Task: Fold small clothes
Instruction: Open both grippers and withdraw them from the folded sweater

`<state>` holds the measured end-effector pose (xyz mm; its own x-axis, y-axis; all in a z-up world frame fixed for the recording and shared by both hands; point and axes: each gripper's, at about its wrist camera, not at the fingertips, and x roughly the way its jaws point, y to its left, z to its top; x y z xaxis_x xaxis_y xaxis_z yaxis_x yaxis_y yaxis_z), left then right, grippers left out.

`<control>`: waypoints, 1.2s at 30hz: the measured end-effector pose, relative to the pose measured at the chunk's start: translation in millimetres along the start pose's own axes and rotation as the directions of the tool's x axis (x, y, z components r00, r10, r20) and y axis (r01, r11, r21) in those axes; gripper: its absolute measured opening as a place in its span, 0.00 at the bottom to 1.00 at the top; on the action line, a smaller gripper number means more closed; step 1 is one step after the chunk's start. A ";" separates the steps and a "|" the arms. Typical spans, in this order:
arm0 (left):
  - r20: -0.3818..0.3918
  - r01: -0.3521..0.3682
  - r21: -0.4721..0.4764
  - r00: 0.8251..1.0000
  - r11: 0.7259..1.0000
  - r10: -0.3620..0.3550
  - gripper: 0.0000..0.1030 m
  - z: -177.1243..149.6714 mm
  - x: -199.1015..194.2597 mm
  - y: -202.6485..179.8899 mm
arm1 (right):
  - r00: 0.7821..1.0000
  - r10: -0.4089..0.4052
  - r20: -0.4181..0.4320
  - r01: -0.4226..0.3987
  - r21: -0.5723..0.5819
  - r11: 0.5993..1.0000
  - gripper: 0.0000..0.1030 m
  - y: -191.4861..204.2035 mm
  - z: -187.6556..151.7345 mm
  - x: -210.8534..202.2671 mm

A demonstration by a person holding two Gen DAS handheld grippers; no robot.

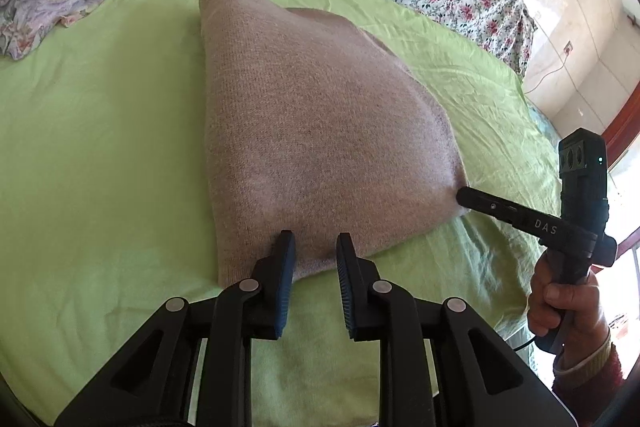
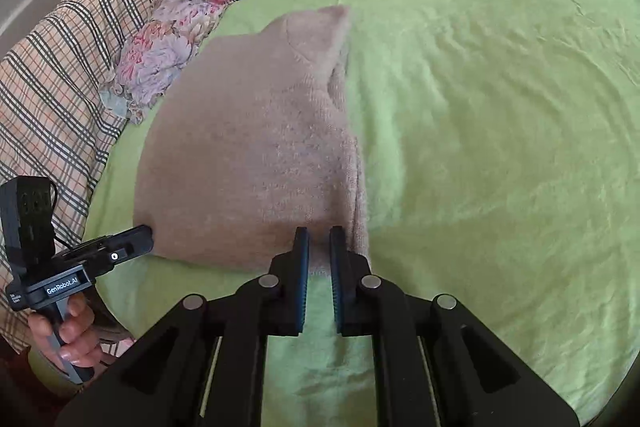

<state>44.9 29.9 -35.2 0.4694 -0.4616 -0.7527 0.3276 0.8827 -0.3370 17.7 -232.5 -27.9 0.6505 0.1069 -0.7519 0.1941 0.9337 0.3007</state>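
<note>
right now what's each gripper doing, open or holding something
left gripper: narrowly open at the near edge of the beige knit garment, no clear grip.
right gripper: nearly closed at the garment's near corner; whether it pinches the cloth cannot be told.

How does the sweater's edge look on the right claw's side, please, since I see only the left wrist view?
Observer: The sweater shows stacked layers along that edge, so it is already folded over there.
Operator: And the right claw's jaws?
Observer: The right claw is nearly closed, with the near hem between its tips.
Operator: What is behind my own claw?
Observer: The left hand grips the handle of the left claw.
</note>
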 end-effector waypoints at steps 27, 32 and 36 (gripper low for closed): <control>0.054 -0.159 -0.104 0.985 0.982 0.165 0.70 -34.5 -58.9 29.7 | 0.999 0.038 0.001 -0.038 -0.001 0.999 0.55 26.4 -48.3 -33.4; 0.042 -0.306 -0.054 0.950 0.951 0.308 0.78 -25.5 -60.8 16.9 | 1.000 0.018 0.005 -0.017 -0.031 0.999 0.69 30.1 -45.1 -38.5; 0.039 -0.354 -0.022 0.934 0.935 0.355 0.80 -20.9 -60.1 6.1 | 1.000 0.002 0.012 -0.002 -0.054 0.999 0.74 31.5 -41.0 -42.6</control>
<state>1.6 64.8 -3.8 0.5869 -0.1215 -0.8005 0.1223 0.9906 -0.0607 -34.0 -193.6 -10.5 0.6599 0.1048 -0.7440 0.1528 0.9508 0.2695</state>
